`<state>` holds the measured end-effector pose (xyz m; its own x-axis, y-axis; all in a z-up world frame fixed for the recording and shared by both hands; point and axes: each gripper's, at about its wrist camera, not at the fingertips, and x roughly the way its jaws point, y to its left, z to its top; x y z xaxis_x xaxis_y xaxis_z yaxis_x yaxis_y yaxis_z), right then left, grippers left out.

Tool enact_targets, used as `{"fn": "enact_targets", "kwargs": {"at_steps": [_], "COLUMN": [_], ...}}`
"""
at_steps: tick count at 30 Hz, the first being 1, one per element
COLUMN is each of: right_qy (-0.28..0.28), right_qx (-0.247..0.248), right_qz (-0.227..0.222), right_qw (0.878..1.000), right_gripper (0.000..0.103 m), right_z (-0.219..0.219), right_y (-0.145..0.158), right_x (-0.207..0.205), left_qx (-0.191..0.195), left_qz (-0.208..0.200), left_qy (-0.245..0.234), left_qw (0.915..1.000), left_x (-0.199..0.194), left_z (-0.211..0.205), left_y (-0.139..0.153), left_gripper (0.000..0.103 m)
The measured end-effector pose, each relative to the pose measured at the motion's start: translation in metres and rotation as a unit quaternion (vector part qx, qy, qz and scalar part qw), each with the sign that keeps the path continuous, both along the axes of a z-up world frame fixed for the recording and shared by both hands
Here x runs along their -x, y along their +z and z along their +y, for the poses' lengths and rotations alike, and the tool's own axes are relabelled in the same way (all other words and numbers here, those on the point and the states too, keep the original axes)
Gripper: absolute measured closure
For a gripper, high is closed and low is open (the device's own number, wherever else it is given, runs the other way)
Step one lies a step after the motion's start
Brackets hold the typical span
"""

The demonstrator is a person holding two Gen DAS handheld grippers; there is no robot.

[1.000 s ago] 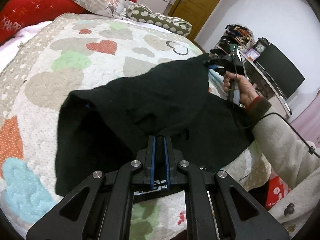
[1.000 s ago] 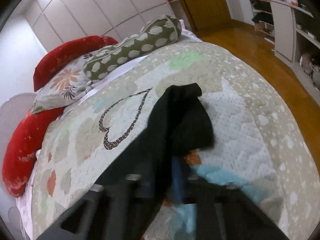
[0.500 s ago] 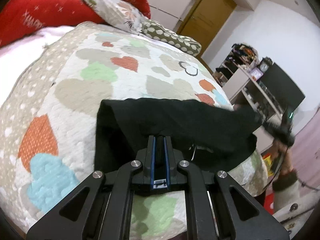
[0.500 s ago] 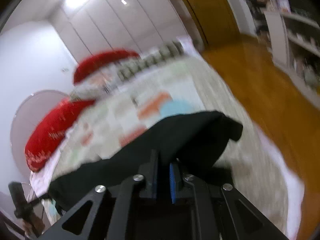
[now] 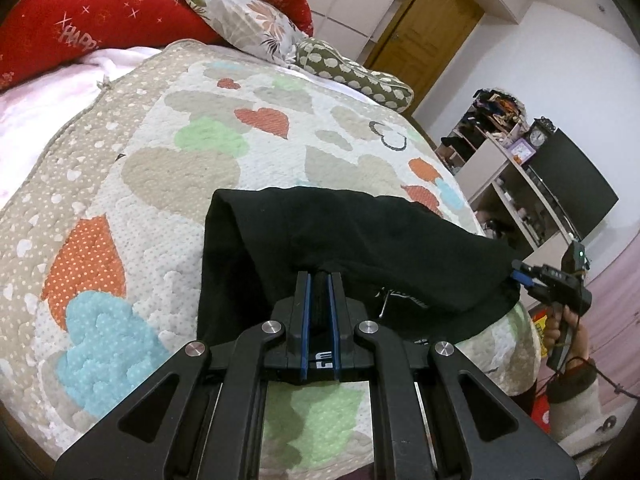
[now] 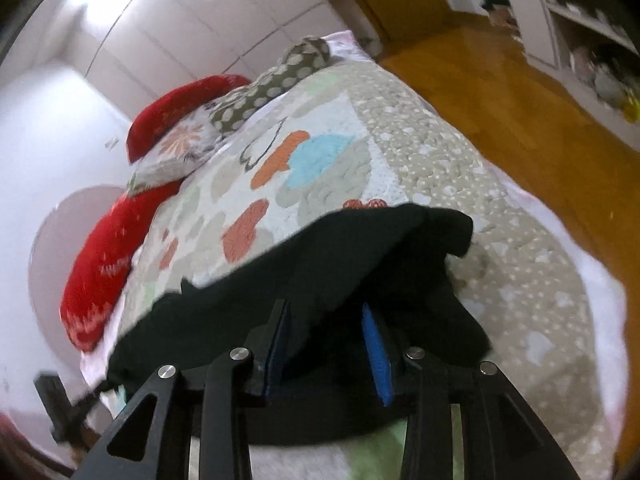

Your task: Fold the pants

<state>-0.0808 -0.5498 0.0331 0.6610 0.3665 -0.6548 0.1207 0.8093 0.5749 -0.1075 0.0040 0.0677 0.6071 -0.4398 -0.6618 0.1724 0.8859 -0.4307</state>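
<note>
Pants (image 5: 340,240) are lying folded over near the bed's (image 5: 192,168) front edge. Left tool (image 5: 318,280) is clamping the cloth; right tool (image 6: 326,312) has just been opening, cloth between its blades, so further folds are probably remaining.

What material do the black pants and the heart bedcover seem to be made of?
Black pants: probably soft knit or fleece; matte, no sheen, draping in rounded folds.
Heart bedcover: seemingly quilted cotton; puffy stitched hearts with a dotted, pebbly surface.

Red pillow (image 5: 92,32): white lettering "HAPP", cut off.
</note>
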Motion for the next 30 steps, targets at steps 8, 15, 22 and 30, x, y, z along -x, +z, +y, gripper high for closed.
{"fn": "enact_targets", "kwargs": {"at_steps": [8, 15, 22, 30], "right_qy": [0.003, 0.020, 0.069, 0.068], "right_qx": [0.052, 0.057, 0.061, 0.039], "right_qz": [-0.009, -0.133, -0.098, 0.031], "right_qw": [0.999, 0.989, 0.991, 0.996], "right_gripper": [0.100, 0.100, 0.100, 0.098], "right_z": [0.002, 0.005, 0.010, -0.004], "right_y": [0.009, 0.094, 0.067, -0.011], "right_x": [-0.029, -0.024, 0.054, 0.058], "left_qx": [0.004, 0.003, 0.000, -0.036], "left_qz": [0.003, -0.021, -0.014, 0.014], "left_qy": [0.001, 0.013, 0.025, 0.023], "left_qw": [1.0000, 0.9997, 0.9996, 0.9990], "left_x": [-0.003, -0.007, 0.009, 0.012], "left_z": [0.002, 0.011, 0.027, 0.016], "left_y": [-0.003, 0.018, 0.011, -0.003], "left_gripper": [0.096, 0.096, 0.096, 0.096]}}
